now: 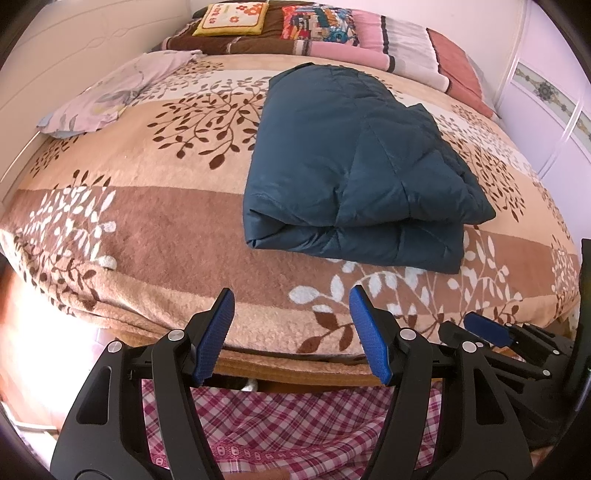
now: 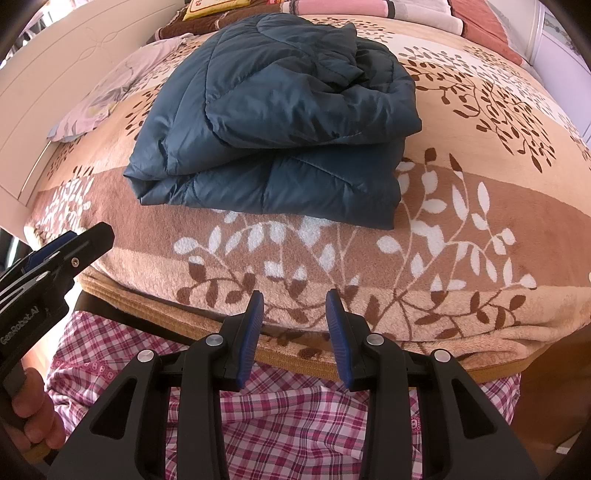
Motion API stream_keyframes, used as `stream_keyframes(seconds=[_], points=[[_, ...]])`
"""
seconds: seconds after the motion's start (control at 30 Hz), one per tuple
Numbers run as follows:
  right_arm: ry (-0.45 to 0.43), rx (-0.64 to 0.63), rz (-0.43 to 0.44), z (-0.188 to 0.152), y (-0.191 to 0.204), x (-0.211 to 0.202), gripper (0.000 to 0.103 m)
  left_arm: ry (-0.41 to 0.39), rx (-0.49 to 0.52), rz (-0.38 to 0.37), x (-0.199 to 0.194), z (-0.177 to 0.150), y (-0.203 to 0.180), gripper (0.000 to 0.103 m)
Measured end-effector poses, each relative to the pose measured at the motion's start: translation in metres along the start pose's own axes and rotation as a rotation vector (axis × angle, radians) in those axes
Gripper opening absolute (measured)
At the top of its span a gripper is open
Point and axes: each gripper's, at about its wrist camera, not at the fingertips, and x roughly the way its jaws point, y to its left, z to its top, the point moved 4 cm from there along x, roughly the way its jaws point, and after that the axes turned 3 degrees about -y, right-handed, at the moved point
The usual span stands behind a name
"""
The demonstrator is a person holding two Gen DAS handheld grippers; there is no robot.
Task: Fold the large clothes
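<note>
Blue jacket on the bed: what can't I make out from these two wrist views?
- Blue jacket: sleeves, zip and collar hidden in its own folds, both views.
- Its far edge: hidden behind its top layer, right wrist view.
- Right tongs in left wrist view: seen side-on, gap hidden.
- Yellow cushion: cut off by top edge.

Behind the folded blue jacket (image 1: pixel 347 162), the pillows (image 1: pixel 388 40) are cut off by the picture's top edge. The jacket's inner layers are hidden. Something pale, perhaps a slipper (image 1: pixel 249 386), shows below the blanket (image 1: pixel 147 221), too small to tell.
</note>
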Motion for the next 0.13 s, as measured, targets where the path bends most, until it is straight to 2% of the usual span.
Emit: stream_keyframes(seconds=[0.13], points=[[0.001, -0.001, 0.0, -0.0008, -0.0016, 0.0, 0.036, -0.002, 0.0, 0.001, -0.0001, -0.0002, 0.0004, 0.064]])
